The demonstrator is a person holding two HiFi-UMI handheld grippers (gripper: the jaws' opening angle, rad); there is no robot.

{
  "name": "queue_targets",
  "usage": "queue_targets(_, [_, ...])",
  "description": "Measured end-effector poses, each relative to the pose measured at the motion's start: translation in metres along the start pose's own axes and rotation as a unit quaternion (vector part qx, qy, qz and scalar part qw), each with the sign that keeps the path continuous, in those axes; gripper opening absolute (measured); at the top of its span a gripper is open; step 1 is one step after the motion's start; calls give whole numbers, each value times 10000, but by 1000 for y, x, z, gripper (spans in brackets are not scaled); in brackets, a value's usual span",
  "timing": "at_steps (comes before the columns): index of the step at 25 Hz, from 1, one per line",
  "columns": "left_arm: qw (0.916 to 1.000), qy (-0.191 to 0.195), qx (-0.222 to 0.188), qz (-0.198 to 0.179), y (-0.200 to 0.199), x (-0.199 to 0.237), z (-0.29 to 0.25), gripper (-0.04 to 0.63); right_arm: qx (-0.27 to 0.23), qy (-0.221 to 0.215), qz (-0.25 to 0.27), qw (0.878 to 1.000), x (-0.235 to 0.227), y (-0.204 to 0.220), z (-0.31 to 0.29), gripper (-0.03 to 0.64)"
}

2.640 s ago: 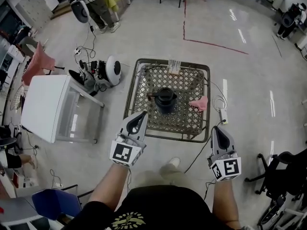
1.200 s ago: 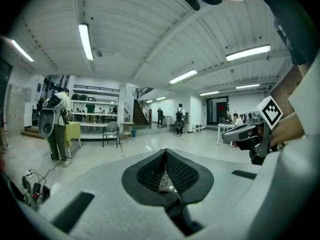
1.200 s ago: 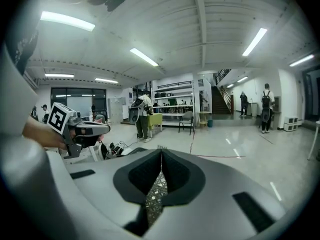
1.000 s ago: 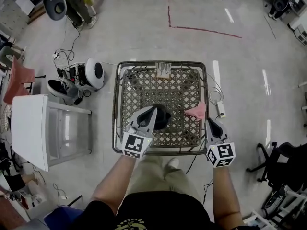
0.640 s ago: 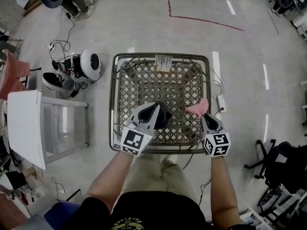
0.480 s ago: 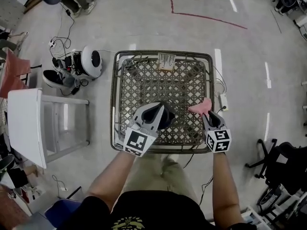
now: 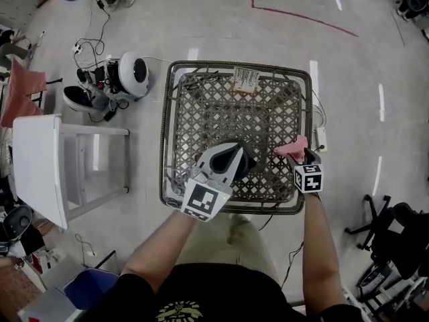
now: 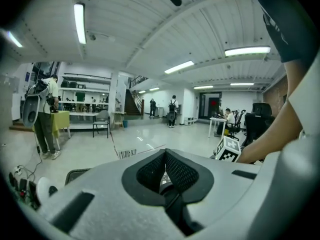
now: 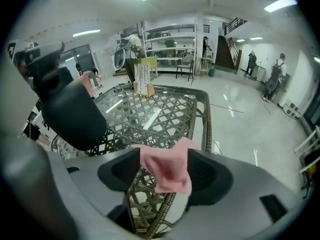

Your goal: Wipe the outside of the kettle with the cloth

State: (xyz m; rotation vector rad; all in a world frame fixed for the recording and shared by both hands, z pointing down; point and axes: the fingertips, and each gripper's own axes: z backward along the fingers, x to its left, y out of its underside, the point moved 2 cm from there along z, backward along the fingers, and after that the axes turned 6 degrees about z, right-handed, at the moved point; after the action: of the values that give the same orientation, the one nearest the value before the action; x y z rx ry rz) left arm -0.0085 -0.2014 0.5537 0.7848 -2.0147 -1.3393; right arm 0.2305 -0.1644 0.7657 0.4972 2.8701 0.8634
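Note:
The dark kettle (image 7: 247,161) stands on the lattice table (image 7: 165,133) near its front edge; my left gripper (image 7: 234,151) hovers over it and hides most of it. In the left gripper view its pads (image 8: 164,156) meet, with nothing between them. The pink cloth (image 7: 293,147) lies crumpled at the table's right front rim. My right gripper (image 7: 303,155) points steeply down at it. Its jaws are opening, and the cloth (image 9: 170,176) lies between the wide-apart pads of the right gripper (image 9: 163,170). The kettle (image 9: 70,114) looms at that view's left.
A white side table (image 7: 40,159) stands left of the lattice table, with a round white device (image 7: 134,76) and cables on the floor behind it. A paper tag (image 7: 244,78) sits at the table's far edge. A power strip (image 7: 322,136) and an office chair (image 7: 395,227) are at the right.
Both grippers have come forward over the table. The right one dropped onto the pink cloth at the rim and spread its jaws round it; the left settled over the kettle.

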Motion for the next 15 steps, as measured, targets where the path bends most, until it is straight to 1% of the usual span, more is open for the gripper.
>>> queue_targets(8, [10000,-74,0,-44,3,1,-1,8,633,-76,-23,9980,-9,20,-41,264])
queue_targets(10, [10000,-55,-4,-8,3,1,-2,8,686,-76,-17,9976,-8,24,-45,264])
queue_targets(15, [9999,-28,-51,100,2,4,1,8,704,-7,-248,9972,-5,26,-46,262])
